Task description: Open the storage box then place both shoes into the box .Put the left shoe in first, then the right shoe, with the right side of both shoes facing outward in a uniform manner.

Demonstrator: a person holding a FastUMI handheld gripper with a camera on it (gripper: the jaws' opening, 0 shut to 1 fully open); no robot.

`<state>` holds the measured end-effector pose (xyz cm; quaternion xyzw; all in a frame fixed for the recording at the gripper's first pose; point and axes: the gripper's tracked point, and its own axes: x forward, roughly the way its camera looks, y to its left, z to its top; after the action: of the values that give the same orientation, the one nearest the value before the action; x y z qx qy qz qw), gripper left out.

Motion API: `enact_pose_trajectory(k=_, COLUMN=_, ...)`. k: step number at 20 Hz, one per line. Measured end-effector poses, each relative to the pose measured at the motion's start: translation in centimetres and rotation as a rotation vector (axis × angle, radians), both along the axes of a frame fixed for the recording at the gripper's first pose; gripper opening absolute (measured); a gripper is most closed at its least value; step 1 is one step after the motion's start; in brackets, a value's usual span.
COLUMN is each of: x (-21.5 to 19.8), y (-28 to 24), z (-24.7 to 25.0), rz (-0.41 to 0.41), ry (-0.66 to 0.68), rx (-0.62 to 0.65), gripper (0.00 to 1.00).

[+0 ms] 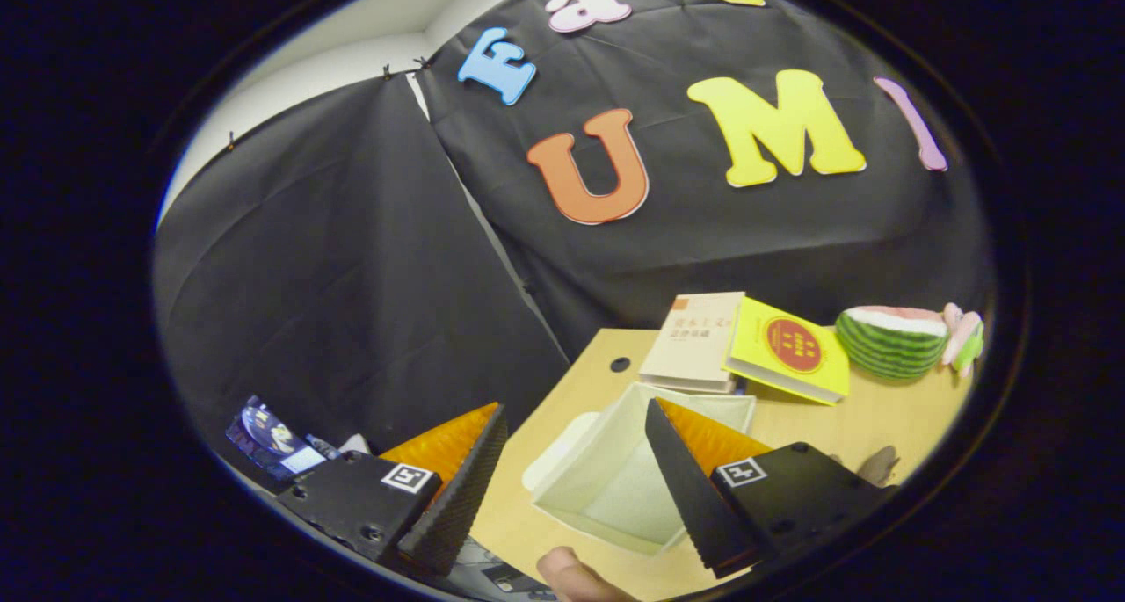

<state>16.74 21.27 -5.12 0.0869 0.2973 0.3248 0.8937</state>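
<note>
I held the gripper [576, 470] raised over the wooden table [817, 426], its fingers spread wide with nothing between them. The storage box [615, 475] sat open just ahead, ready for the shoes, I judged. Two books [743, 343] and a watermelon toy [889, 340] lay farther right, clear of it.

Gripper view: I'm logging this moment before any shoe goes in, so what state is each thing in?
Gripper: open, fingers apart, holding nothing.
Storage box: open, lying on the table between and just beyond the fingers.
Beige book: closed, flat.
Yellow book: closed, overlapping the beige one.
Watermelon toy: resting beside the books.
</note>
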Motion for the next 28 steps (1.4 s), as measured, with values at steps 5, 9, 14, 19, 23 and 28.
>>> enact_pose_trajectory(k=5, x=1.8, y=-7.7, z=-5.0, rz=-0.107, ry=0.049, rx=-0.129, gripper=1.0)
enact_pose_trajectory(k=9, x=2.5, y=-12.8, z=-9.4, rz=-0.172, ry=0.134, rx=-0.215, gripper=1.0)
enact_pose_trajectory(k=14, x=1.7, y=-17.4, z=-16.0, rz=-0.196, ry=0.246, rx=-0.369, gripper=1.0)
enact_pose_trajectory(k=19, x=0.1, y=-21.8, z=-22.2, rz=-0.184, ry=0.404, rx=-0.503, gripper=0.92)
enact_pose_trajectory(k=23, x=0.2, y=-24.1, z=-25.0, rz=-0.226, ry=0.48, rx=-0.506, gripper=0.78)
enact_pose_trajectory(k=28, x=-1.3, y=-25.3, z=-27.3, rz=-0.194, ry=0.542, rx=-0.59, gripper=0.64)
